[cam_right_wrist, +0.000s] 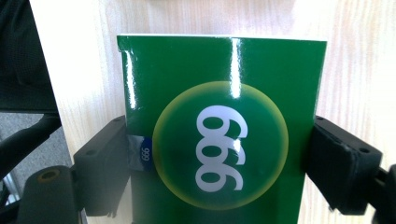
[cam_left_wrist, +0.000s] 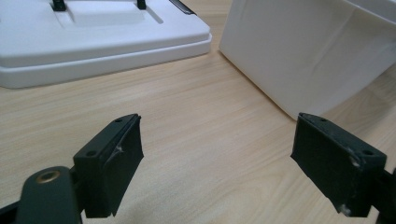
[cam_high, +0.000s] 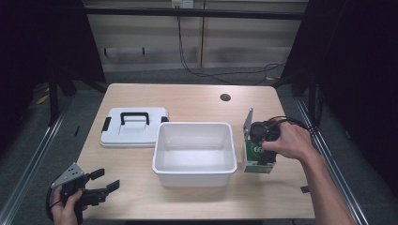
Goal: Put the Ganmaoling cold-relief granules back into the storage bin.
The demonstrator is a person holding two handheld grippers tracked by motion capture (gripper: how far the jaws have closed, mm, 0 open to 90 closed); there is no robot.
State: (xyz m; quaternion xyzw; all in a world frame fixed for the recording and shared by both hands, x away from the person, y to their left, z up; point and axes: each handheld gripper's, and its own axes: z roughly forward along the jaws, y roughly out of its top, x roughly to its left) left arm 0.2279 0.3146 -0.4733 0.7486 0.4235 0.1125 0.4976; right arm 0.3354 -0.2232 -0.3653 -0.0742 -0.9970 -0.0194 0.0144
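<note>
A glossy green box (cam_right_wrist: 219,93) printed with "999" stands on the wooden table, just right of an open white plastic bin (cam_high: 162,140). My right gripper (cam_right_wrist: 217,140) points down over the box, one jaw pressed against each of its sides. From above, the green box (cam_high: 256,161) shows under the person's hand and my right gripper (cam_high: 259,149). My left gripper (cam_high: 106,180) hovers at the table's front left corner, open with nothing between its jaws. In its own view my left gripper (cam_left_wrist: 217,135) faces the bin wall (cam_left_wrist: 303,51) over bare wood.
The bin's white lid (cam_high: 133,127) with a black handle and clips lies flat left of the bin; the same lid (cam_left_wrist: 93,37) appears ahead of the left jaws. A round cable hole (cam_high: 225,97) sits near the table's far edge. Dark frames flank both sides.
</note>
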